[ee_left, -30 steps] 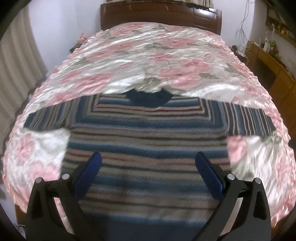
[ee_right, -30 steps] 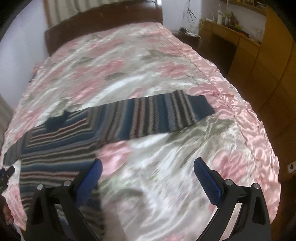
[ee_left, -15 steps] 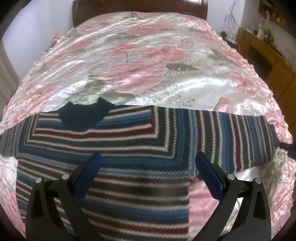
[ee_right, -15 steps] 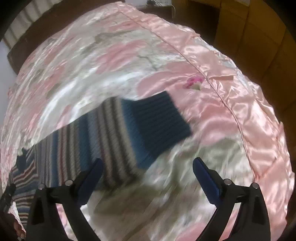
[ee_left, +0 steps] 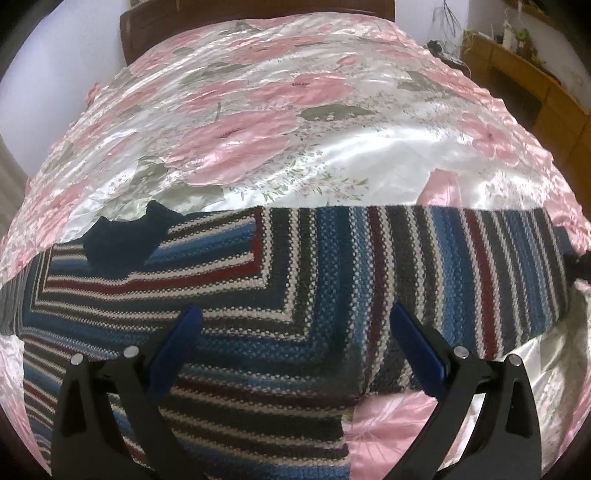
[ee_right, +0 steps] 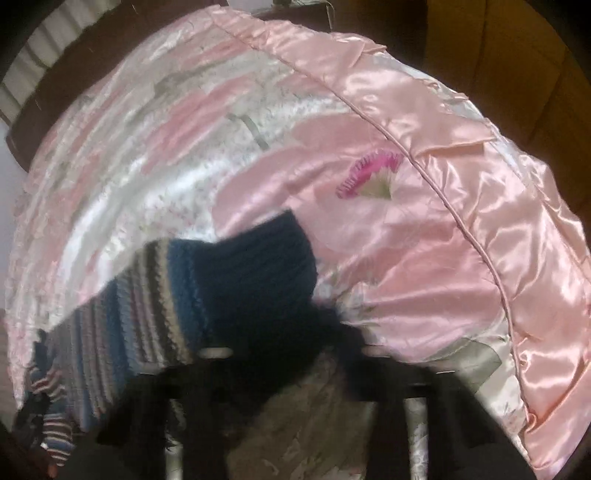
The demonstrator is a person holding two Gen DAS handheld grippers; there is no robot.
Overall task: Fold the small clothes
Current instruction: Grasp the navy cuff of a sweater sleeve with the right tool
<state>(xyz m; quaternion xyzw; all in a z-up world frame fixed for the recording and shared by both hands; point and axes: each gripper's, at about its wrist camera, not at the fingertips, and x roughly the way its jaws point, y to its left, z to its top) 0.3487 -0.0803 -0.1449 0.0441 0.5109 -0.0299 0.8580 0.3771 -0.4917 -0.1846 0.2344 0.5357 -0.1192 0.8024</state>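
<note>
Nearest in the left wrist view, the left gripper [ee_left: 295,343] is seen with its blue pads spread wide, hovering over the chest of the striped sweater [ee_left: 280,295] and holding nothing. The sweater is laid flat on the bed [ee_left: 280,122], its sleeve stretched out sideways towards the bed's edge. In the right wrist view, the right gripper [ee_right: 291,354] is blurred and dark at the dark blue cuff [ee_right: 258,269]; whether it is spread or pinched on the cuff cannot be told. The knit is judged to be soft, thick and fairly light, so it will drape and sag once lifted, while the satin bedspread beneath is likely slippery and may let the garment slide. The cuff's ribbed edge is judged the best hold for folding the sleeve inward. Beyond, a wooden headboard [ee_left: 147,22] is visible.
</note>
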